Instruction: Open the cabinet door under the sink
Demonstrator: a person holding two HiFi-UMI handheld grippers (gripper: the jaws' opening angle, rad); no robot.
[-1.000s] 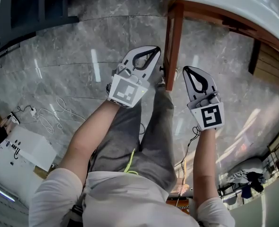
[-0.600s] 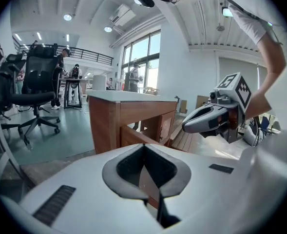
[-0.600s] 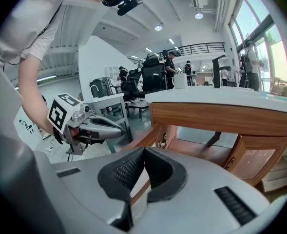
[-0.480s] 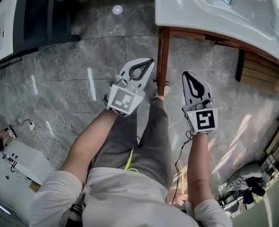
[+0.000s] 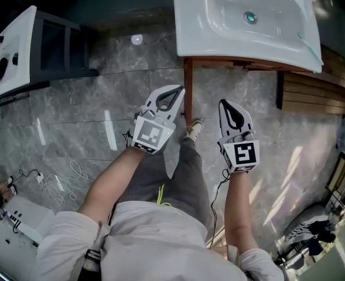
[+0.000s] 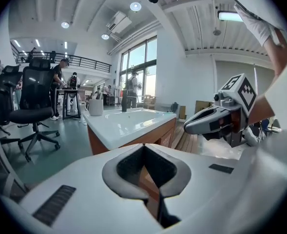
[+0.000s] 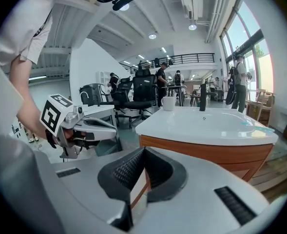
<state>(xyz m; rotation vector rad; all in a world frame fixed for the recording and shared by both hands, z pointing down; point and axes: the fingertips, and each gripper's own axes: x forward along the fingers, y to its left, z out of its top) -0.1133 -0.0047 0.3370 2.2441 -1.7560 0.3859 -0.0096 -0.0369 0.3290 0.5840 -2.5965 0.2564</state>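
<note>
The white sink [image 5: 248, 22] sits on a brown wooden cabinet [image 5: 188, 86] at the top of the head view. Its wooden front [image 7: 206, 152] shows below the basin in the right gripper view; I see no door standing open. My left gripper [image 5: 171, 92] is shut with nothing in it and hovers just left of the cabinet's near corner. My right gripper [image 5: 226, 105] is also shut and empty, a little in front of the cabinet. Both are apart from the wood. In the left gripper view the shut jaws [image 6: 144, 147] point at the cabinet [image 6: 148, 135].
A dark shelf unit with a white top [image 5: 14, 51] stands at the far left. Cables [image 5: 55, 174] lie on the grey marble floor. Wooden decking [image 5: 313, 92] runs along the right. A white cup [image 7: 169, 103] and a dark faucet [image 7: 202, 103] stand at the sink's back.
Both grippers have risen, still shut. The head view has swung so that the whole sink top now shows, where before only its near edge did.
</note>
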